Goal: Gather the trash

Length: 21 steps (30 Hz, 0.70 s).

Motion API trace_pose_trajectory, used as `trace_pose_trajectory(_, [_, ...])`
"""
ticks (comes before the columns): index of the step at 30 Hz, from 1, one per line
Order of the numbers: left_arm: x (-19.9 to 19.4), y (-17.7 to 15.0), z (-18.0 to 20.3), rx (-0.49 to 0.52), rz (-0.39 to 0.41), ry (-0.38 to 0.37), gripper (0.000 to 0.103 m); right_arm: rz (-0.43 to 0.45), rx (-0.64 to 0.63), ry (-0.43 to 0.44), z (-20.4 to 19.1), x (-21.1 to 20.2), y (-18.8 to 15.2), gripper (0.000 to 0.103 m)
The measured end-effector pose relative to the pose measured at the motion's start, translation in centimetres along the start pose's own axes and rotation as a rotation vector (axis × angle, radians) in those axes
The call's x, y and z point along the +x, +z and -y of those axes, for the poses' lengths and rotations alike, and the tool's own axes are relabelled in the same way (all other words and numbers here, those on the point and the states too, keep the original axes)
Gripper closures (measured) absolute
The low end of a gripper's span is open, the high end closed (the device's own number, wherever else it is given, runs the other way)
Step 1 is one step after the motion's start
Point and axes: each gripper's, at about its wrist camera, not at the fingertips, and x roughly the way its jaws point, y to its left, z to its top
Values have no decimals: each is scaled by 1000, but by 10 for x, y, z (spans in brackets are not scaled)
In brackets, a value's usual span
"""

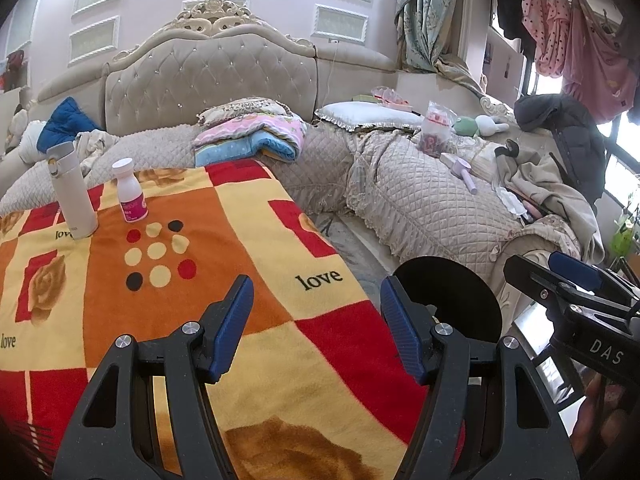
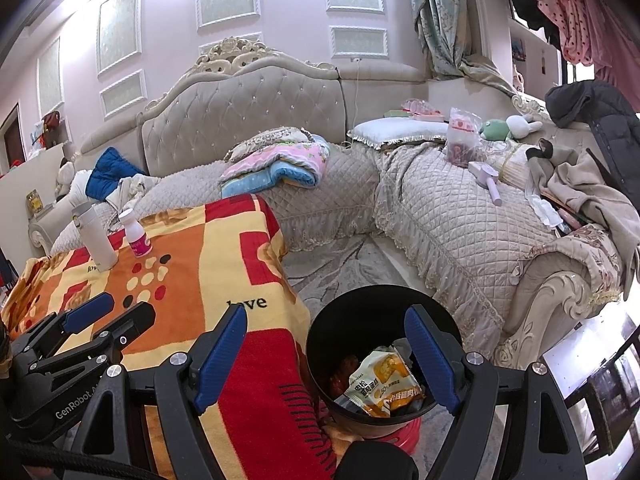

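Note:
A black round trash bin (image 2: 348, 320) stands on the floor beside the blanket-covered table. It holds a yellow-and-white snack wrapper (image 2: 384, 380) and a reddish wrapper (image 2: 344, 368). My right gripper (image 2: 326, 320) is open and empty, just above the bin's mouth. My left gripper (image 1: 318, 292) is open and empty over the blanket's right edge; the bin (image 1: 456, 284) shows behind its right finger. A white bottle with a pink label (image 1: 130, 190) and a white flask (image 1: 72, 192) stand at the table's far left.
The table carries a red, orange and yellow "love" blanket (image 1: 180, 280). Behind is a grey quilted corner sofa (image 2: 440, 216) with folded blankets, pillows, toys and clothes. The right gripper shows at the left wrist view's right edge (image 1: 576, 280), the left gripper (image 2: 86, 316) in the right wrist view.

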Motion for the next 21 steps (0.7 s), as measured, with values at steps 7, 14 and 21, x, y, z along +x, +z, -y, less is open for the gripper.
trace_pose_trajectory(7, [1, -1, 1, 6, -3, -1, 38, -5, 1, 1, 2, 2, -1, 24])
trace_pose_trajectory(14, [3, -3, 2, 9, -7, -4, 38, -10, -2, -1, 4, 3, -3, 24])
trace_pose_trajectory(21, [6, -2, 1, 12, -19, -14, 38, -13, -3, -3, 3, 4, -2, 24])
